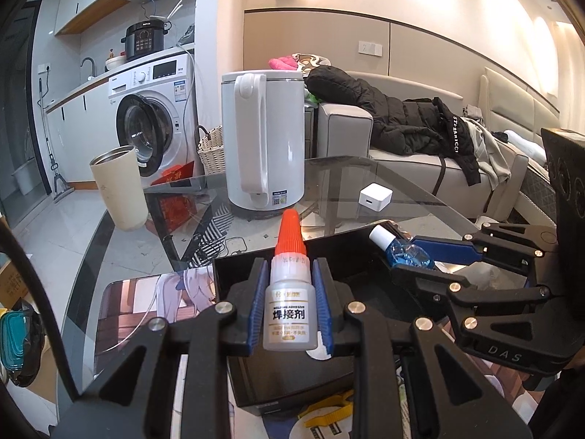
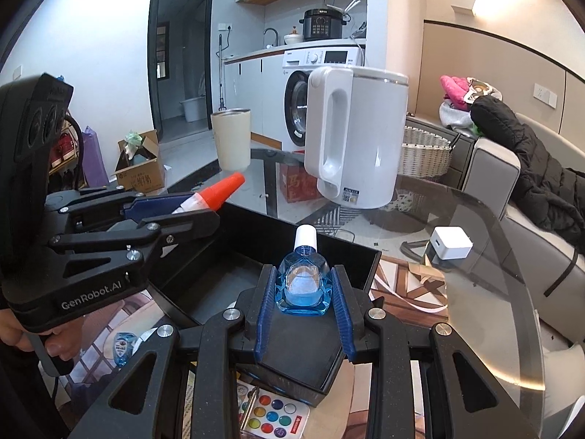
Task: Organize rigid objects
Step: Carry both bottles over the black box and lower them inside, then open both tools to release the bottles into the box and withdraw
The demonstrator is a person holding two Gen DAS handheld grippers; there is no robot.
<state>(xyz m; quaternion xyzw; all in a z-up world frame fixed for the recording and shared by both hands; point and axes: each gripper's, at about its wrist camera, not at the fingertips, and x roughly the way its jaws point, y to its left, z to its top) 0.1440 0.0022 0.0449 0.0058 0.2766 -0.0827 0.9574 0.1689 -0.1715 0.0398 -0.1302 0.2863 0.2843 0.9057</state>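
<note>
Above the black tray (image 2: 204, 285), the left gripper (image 1: 290, 303) pinched an orange-capped glue bottle (image 1: 289, 303); the right gripper (image 2: 303, 292) pinched a blue bottle (image 2: 302, 285).

Both grippers crowd over the box (image 2: 256, 241); kettle (image 1: 263, 139) and cup (image 1: 119, 186) block beyond; open glass by the cube (image 1: 375, 197).

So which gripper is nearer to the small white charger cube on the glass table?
Right. The right gripper, holding the blue bottle, sits just left of the white charger cube. The left gripper, holding the glue bottle, is farther left.
</note>
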